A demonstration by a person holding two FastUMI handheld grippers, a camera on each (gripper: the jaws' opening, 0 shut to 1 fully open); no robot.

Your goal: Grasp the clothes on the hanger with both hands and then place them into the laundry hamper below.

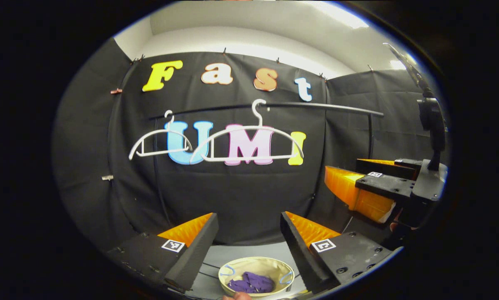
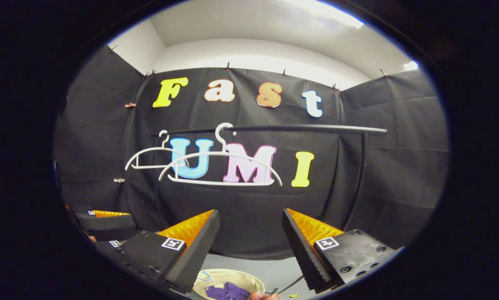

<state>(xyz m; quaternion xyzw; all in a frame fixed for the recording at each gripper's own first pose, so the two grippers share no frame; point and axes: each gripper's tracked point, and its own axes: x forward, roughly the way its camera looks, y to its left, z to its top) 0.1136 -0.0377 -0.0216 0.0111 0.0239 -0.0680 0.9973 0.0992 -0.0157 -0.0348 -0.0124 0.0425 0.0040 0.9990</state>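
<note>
Two bare white hangers hang on a black rail [image 1: 316, 107]: a larger one [image 1: 249, 143] in the middle and a smaller one [image 1: 160, 141] to its left. Below, a round beige hamper [image 1: 255, 266] holds a crumpled purple garment [image 1: 251, 283]. My left gripper [image 1: 249, 233] stands open above the hamper with nothing between its fingers. The right gripper [image 1: 374, 183] shows at the right of the left gripper view. In the right gripper view, my right gripper [image 2: 251, 233] is open and holds nothing, above the hamper [image 2: 228, 279] with the purple garment [image 2: 226, 291]. Both hangers [image 2: 220, 166] hang ahead on the rail [image 2: 299, 128].
The rail's black upright post [image 2: 360, 175] stands at the right. The left gripper [image 2: 103, 223] appears low at the left of the right gripper view. A grey floor [image 1: 249, 252] lies under the hamper. Part of a hand [image 1: 237, 296] shows at the bottom edge.
</note>
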